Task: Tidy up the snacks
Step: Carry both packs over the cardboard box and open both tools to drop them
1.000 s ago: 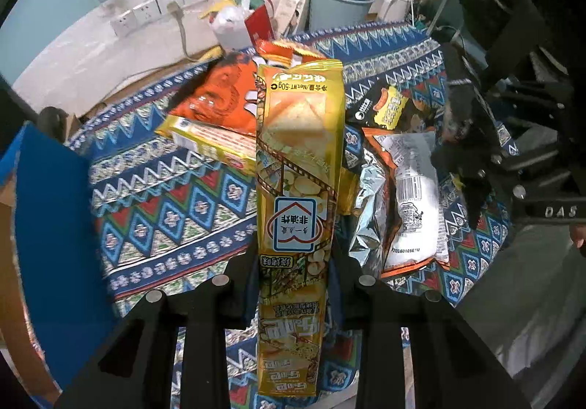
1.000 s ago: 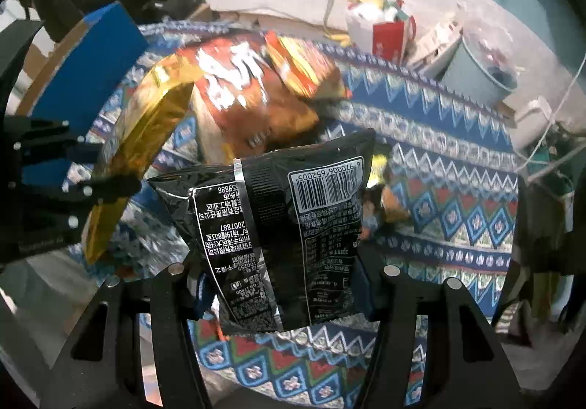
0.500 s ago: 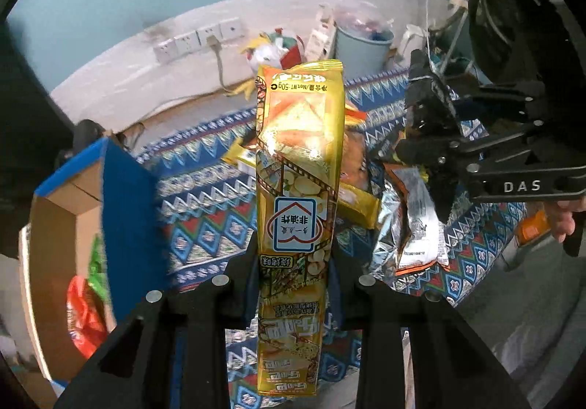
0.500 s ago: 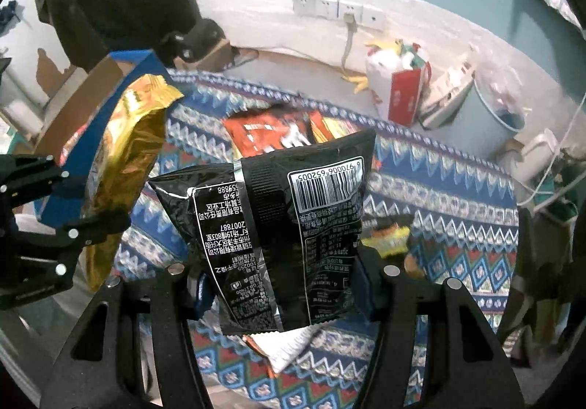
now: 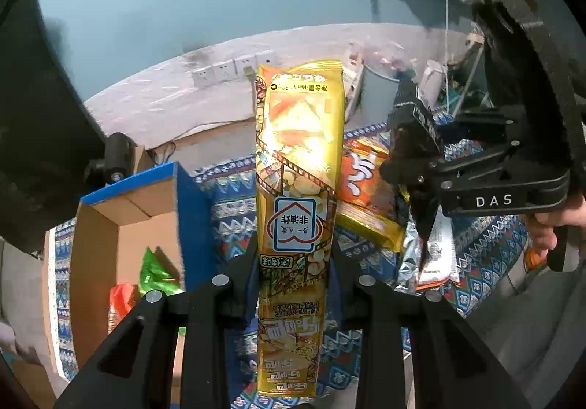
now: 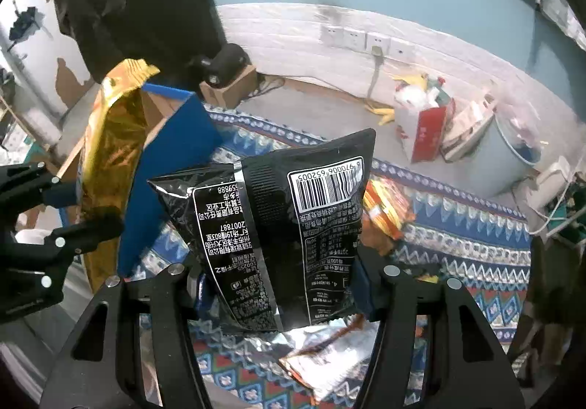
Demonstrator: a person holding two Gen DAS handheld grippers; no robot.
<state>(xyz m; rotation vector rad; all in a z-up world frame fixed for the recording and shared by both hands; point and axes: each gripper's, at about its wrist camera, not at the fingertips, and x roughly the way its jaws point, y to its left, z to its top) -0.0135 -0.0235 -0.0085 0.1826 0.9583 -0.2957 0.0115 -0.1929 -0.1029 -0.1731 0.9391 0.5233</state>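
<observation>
My left gripper (image 5: 293, 262) is shut on a tall yellow snack pack (image 5: 298, 167) and holds it upright in the air; the pack also shows in the right wrist view (image 6: 110, 152). My right gripper (image 6: 278, 280) is shut on a black snack bag (image 6: 278, 233), barcode side toward the camera, lifted above the rug. The right gripper also shows in the left wrist view (image 5: 421, 189). A blue cardboard box (image 5: 128, 211) stands open at the left, with green and red packs inside. More snack packs (image 5: 366, 189) lie on the patterned rug (image 5: 487, 262).
A silver-backed pack (image 6: 329, 354) lies on the rug below the black bag. Orange packs (image 6: 388, 207) lie beyond it. A blue bin (image 6: 509, 159), a red-and-white bag (image 6: 421, 126) and wall sockets (image 6: 362, 39) line the far wall.
Both grippers have risen with their packs and swung left. The blue box has come into fuller view, and the rug and loose packs have dropped lower in both views.
</observation>
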